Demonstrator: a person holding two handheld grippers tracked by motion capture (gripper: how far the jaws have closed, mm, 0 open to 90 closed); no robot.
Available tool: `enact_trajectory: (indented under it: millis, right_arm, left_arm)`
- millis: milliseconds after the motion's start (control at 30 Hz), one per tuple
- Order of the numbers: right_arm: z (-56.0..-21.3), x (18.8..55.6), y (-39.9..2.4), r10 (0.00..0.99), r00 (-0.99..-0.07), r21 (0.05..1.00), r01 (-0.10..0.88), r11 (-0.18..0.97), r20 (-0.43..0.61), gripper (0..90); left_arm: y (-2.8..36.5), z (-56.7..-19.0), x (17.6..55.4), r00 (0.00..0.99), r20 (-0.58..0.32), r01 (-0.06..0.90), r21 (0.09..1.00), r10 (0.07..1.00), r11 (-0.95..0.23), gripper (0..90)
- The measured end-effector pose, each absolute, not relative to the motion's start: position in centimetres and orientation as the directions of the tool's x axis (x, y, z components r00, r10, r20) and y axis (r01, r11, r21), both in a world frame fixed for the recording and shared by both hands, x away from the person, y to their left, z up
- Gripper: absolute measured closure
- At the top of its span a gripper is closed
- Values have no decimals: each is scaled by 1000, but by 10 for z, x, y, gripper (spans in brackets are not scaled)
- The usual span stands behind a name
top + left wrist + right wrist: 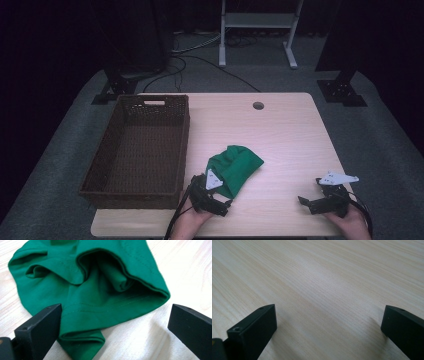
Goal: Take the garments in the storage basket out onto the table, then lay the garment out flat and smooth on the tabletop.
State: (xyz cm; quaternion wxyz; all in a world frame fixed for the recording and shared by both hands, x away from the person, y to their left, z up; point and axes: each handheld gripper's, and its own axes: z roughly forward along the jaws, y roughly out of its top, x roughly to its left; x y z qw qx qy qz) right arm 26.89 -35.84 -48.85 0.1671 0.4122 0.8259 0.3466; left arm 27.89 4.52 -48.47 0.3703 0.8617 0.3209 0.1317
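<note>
Both spread jaws straddle green cloth point(100, 290) edge.

The brown wicker basket point(137, 150) stands on the left part of the worktop point(280, 130), and its tall walls block any low passage on that side. The crumpled green cloth point(234, 167) lies near the middle, just beside the basket. Behind the cloth and to its right the worktop is bare wood, so tongs could pass there freely.
</note>
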Motion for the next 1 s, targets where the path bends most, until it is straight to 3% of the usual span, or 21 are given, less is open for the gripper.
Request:
enact_trajectory:
  millis: [1000]
  right_arm:
    - [-479,276,-353,796,-605,698,574,428,10,0]
  left_arm:
    - [43,-485,278,758,17,447,715,652,-538,0]
